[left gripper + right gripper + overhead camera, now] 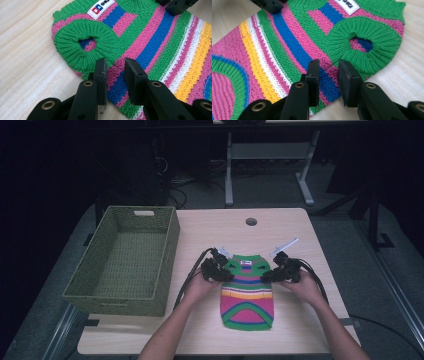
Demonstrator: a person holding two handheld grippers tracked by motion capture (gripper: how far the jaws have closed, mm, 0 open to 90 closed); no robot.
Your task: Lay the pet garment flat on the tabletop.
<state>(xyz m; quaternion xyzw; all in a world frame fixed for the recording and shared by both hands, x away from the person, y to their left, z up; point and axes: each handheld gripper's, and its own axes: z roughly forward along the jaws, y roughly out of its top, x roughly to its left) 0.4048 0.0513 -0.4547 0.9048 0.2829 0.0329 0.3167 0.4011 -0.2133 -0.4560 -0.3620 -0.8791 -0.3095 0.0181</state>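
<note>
We hold left gripper (226, 273) low, jaws parted a little, pointing inward | right gripper (266, 275) opposite it, jaws likewise parted | our forearms angle inward, hands (196, 287) behind each gripper.

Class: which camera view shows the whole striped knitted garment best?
The high view: the garment lies flat on the table, seen whole from collar to hem. The left gripper view and the right gripper view each give only a close-up of one armhole side and stripes.
</note>
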